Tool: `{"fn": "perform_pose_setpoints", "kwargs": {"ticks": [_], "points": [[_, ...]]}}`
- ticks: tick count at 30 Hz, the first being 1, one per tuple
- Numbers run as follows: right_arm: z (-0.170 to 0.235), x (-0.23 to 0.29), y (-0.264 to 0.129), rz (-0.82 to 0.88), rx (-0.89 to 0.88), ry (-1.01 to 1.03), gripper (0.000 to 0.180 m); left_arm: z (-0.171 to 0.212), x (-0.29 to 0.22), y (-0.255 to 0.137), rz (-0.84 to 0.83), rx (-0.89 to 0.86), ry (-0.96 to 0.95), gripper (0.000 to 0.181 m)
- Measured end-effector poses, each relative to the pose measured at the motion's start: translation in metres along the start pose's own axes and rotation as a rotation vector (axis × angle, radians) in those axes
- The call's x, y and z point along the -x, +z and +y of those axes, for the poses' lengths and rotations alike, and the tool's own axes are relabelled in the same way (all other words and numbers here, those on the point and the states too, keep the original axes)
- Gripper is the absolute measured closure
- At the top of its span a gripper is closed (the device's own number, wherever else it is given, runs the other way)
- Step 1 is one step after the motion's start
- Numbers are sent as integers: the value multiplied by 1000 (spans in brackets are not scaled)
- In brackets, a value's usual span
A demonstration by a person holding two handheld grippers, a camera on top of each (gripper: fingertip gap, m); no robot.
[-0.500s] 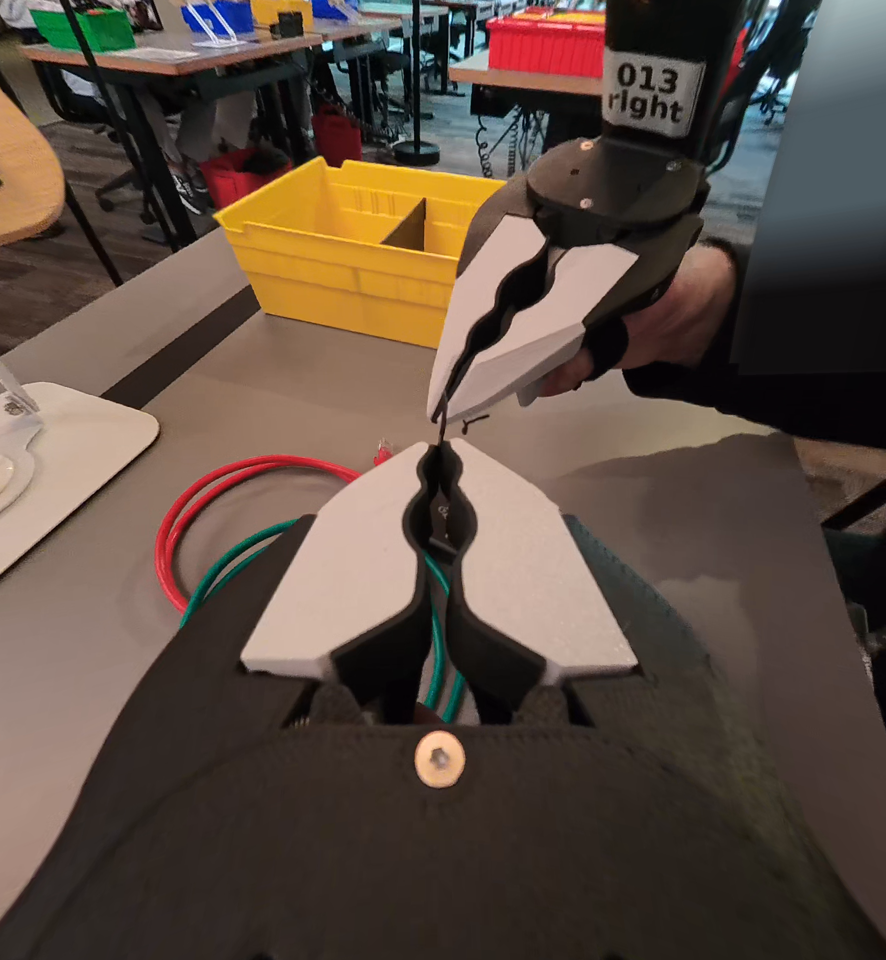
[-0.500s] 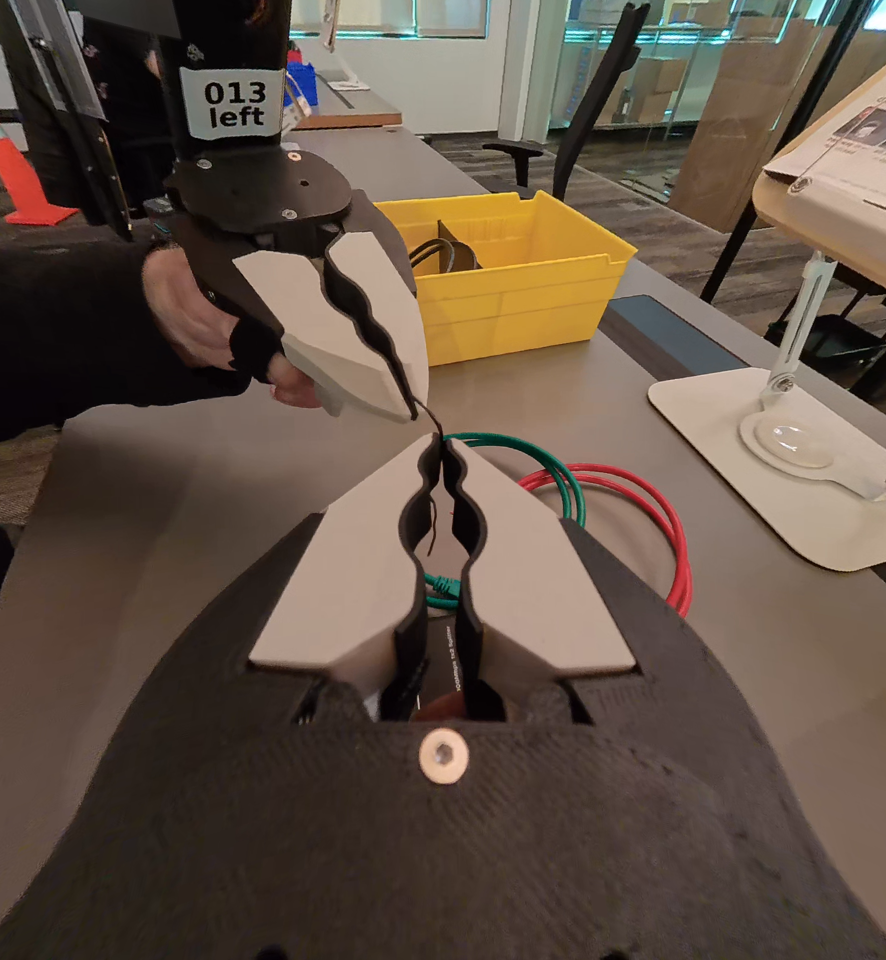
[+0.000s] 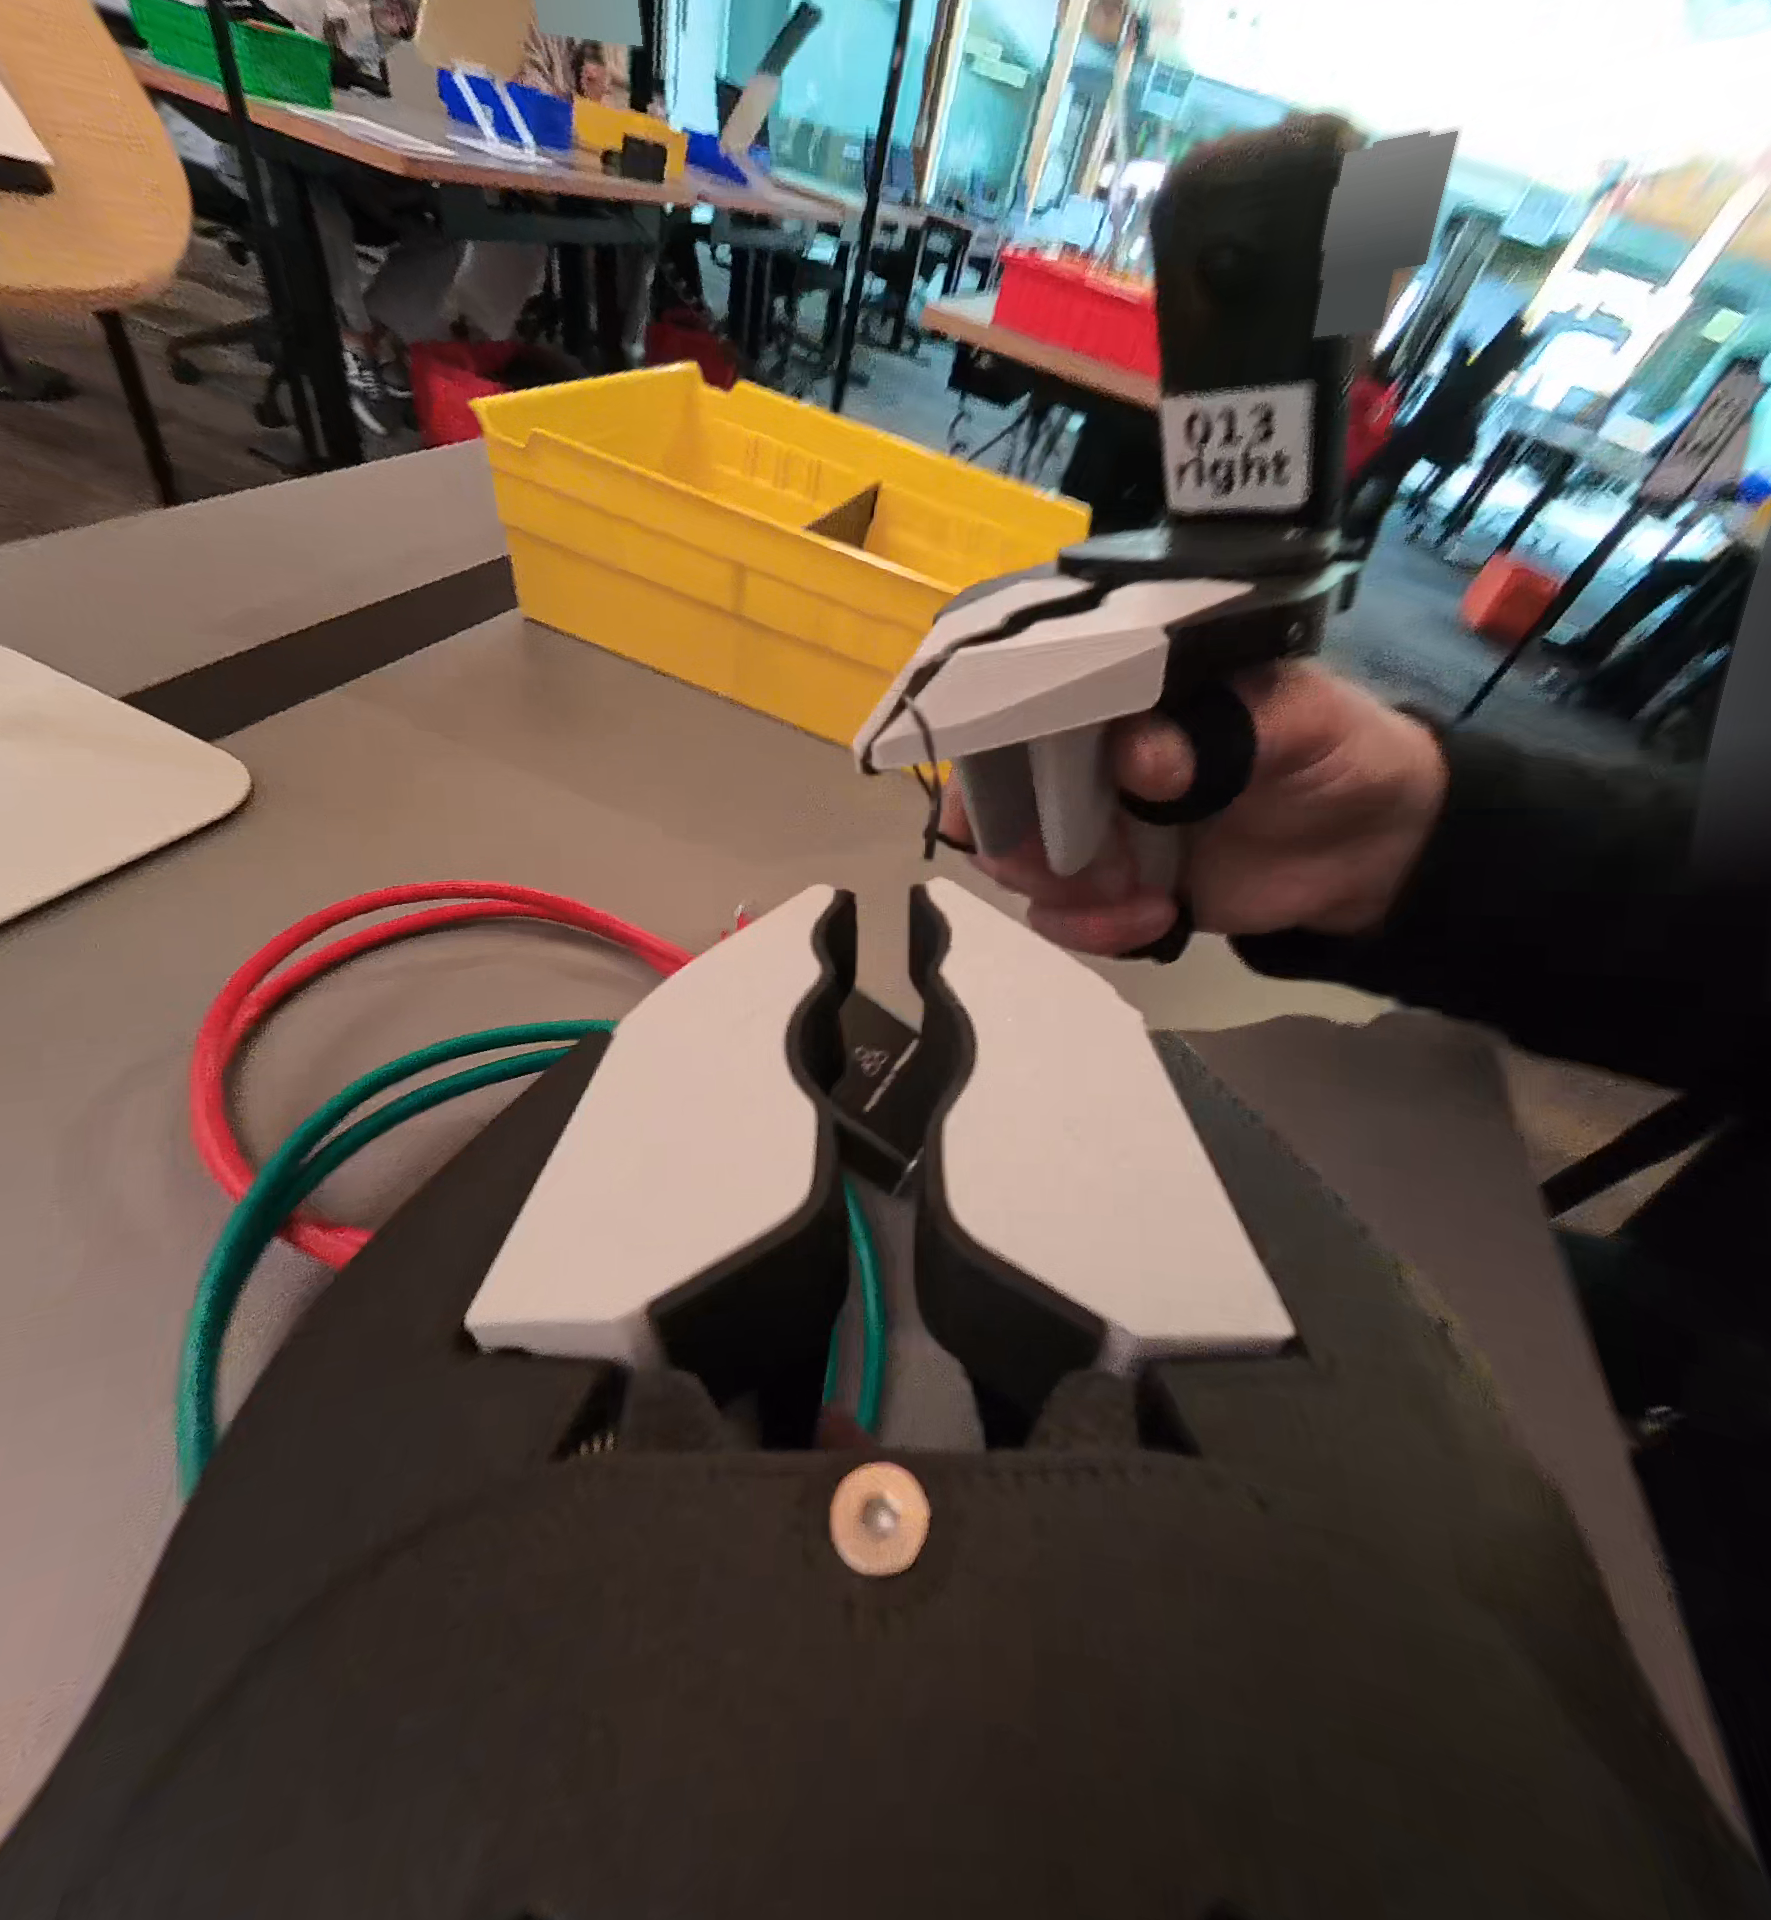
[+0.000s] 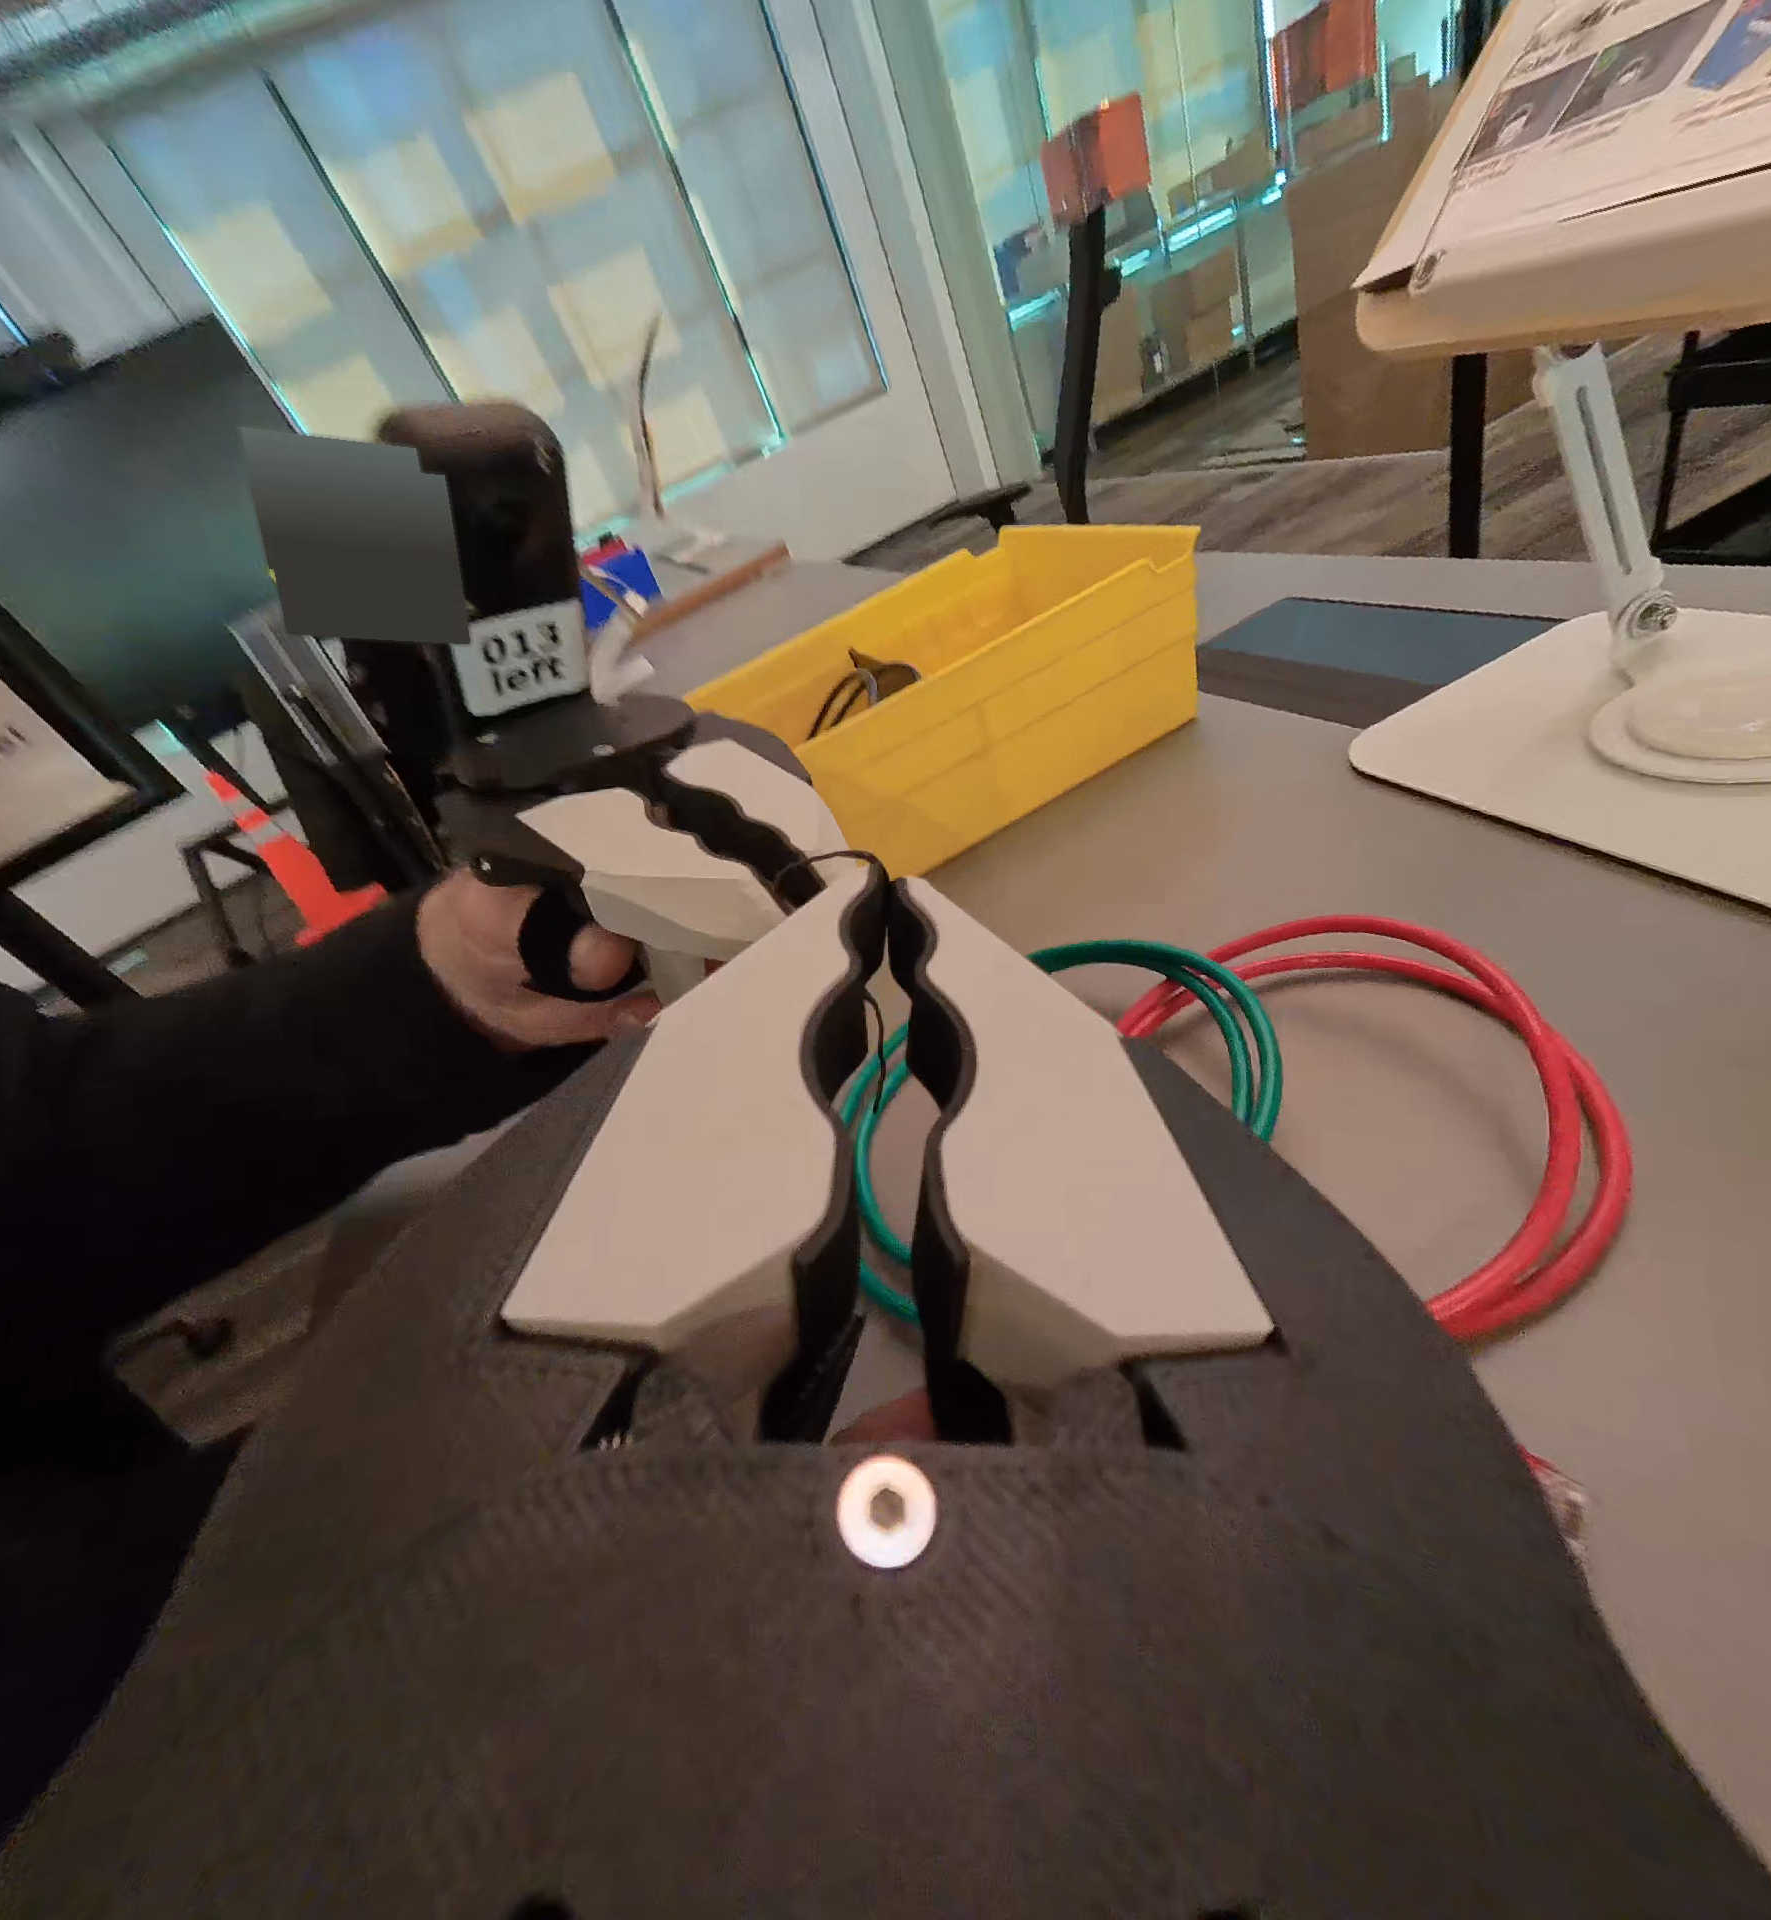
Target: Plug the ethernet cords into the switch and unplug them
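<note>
- Looking along the left gripper [image 3: 883, 904], its jaws stand slightly apart; a black switch [image 3: 876, 1081] shows between the fingers, contact unclear. A green cord [image 3: 341, 1122] and a red cord [image 3: 268, 997] coil on the grey table [image 3: 548, 748] to its left. Ahead sits a yellow bin [image 3: 715, 561]. The right gripper [image 3: 876, 753] hovers ahead-right, tips pinched on a thin black twist tie [image 3: 928, 800] (dangling loose).
- Along the right gripper [image 4: 886, 894], tips meet on the tie; both cords lie ahead-right, the left gripper just ahead-left.
</note>
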State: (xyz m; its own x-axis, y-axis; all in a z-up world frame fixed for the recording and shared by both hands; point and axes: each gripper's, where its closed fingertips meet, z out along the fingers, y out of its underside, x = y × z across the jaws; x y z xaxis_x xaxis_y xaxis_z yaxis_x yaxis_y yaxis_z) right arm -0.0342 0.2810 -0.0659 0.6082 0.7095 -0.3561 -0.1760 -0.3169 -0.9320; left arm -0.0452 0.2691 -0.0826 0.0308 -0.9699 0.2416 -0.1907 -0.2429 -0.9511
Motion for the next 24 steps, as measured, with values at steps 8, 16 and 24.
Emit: {"fn": "perform_pose_setpoints", "kwargs": {"ticks": [8,16,24], "points": [[-12,13,-1,-136,-123,145,180,-9,-28,12,226,-149,-203,148],[-18,36,-2,-336,-180,293,180,-25,-38,1,416,-323,-360,161],[-16,40,-1,-382,-171,328,180,-17,-50,4,487,-287,-342,175]]}}
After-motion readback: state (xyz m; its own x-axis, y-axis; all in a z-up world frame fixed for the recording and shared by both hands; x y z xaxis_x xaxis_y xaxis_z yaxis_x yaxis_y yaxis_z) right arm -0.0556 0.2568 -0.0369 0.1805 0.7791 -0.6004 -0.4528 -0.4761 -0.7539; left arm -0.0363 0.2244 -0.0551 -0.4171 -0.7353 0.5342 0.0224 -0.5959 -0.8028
